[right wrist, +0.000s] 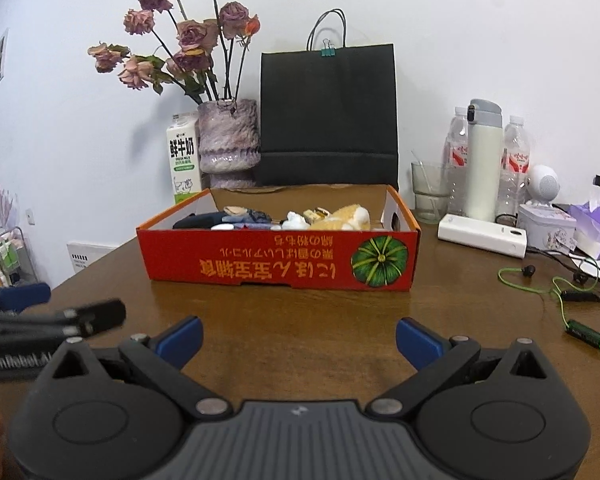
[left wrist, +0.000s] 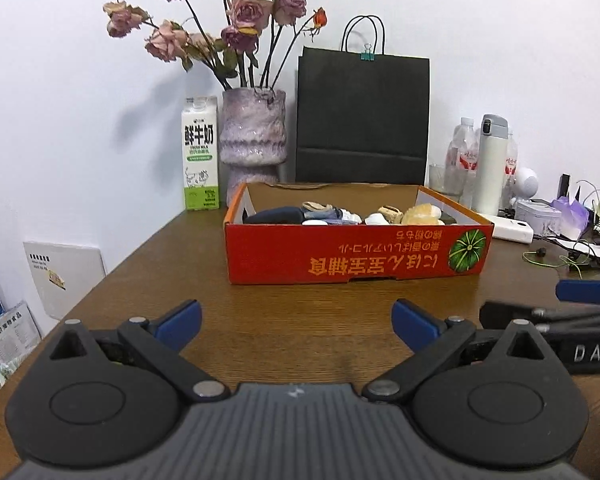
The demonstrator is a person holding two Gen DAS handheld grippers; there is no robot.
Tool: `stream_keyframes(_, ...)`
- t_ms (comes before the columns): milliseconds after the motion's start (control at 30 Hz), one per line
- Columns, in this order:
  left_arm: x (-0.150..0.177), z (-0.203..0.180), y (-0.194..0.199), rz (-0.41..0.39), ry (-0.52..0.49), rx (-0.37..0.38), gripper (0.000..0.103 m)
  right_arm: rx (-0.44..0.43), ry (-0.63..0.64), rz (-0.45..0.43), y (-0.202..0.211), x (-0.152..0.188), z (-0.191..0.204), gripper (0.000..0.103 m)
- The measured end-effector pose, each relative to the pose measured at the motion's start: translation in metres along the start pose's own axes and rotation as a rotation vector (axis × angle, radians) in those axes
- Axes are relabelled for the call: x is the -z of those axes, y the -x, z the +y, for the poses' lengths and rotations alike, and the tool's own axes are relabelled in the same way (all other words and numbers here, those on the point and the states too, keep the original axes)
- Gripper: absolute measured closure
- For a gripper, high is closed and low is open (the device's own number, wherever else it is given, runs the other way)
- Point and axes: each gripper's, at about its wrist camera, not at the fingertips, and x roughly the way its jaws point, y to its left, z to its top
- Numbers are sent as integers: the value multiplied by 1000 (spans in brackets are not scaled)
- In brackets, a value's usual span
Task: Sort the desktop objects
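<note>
While both sets of jaws stand spread wide and grasp nothing, the shallow red cardboard box (left wrist: 356,250) (right wrist: 278,258) rests on the brown wooden bench (left wrist: 292,320) (right wrist: 300,320) ahead of the left gripper (left wrist: 296,324) and right gripper (right wrist: 299,338), well apart from the blue fingertips (left wrist: 182,318); small objects, a yellow plush (right wrist: 346,216) among them, lie inside it

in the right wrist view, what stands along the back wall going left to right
green-and-white milk carton → mottled purple ceramic vase of dried roses → black paper bag → clear drinking glass → white thermos flask → round white speaker
</note>
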Motion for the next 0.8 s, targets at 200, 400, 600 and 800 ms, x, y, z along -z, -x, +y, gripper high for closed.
stream_keyframes(200,3,-4,-1,10,-25,-9,0,5,-2,-19,2,3,2,0)
stream_keyframes(400,5,-6,-1,17,-37,-10,0,15,-23,-23,1,3,0,0)
stream_keyframes(600,6,-7,0,10,-49,-24,0,13,-27,-26,1,3,-2,0)
stream_keyframes(800,6,-7,1,5,-44,-25,0,9,-27,-28,1,3,-2,0)
